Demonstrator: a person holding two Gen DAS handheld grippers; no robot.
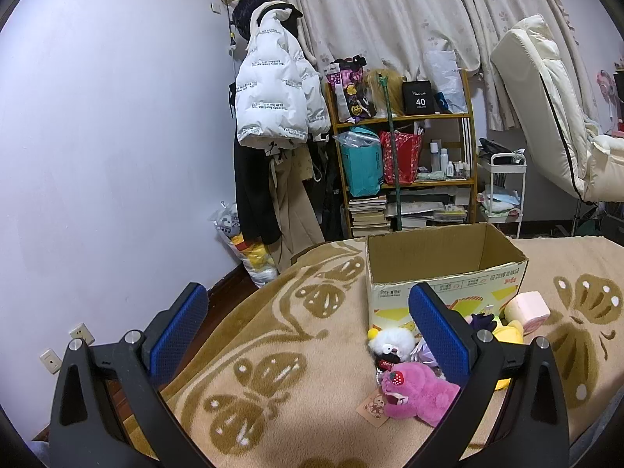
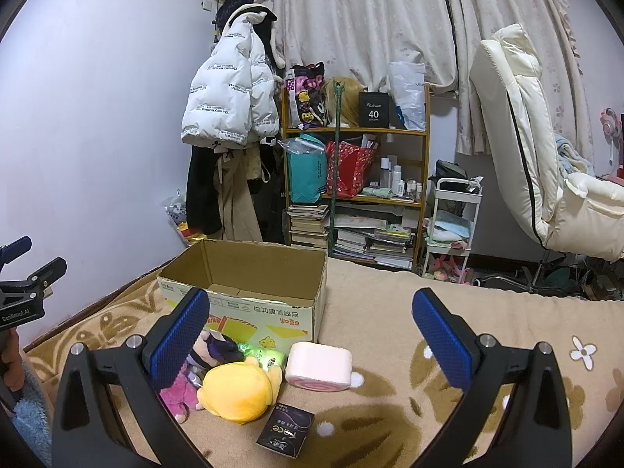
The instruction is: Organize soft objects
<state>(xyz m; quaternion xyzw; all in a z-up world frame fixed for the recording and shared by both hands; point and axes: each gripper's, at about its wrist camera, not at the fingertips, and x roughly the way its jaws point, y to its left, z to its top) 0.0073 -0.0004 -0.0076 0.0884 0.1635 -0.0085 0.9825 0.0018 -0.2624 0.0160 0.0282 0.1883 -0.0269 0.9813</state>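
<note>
Dim, cool indoor light, soft shadows only. Fisheye bends the wall (image 1: 97, 136) and curtain (image 2: 390, 19) hard at the edges, black vignette corners; centre stays sharp.

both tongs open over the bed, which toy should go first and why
Probably lower the right tongs onto the yellow plush: it lies nearest between their open fingers, unblocked on top, and the open cardboard box sits just behind it. The left tongs hold nothing either.
</note>
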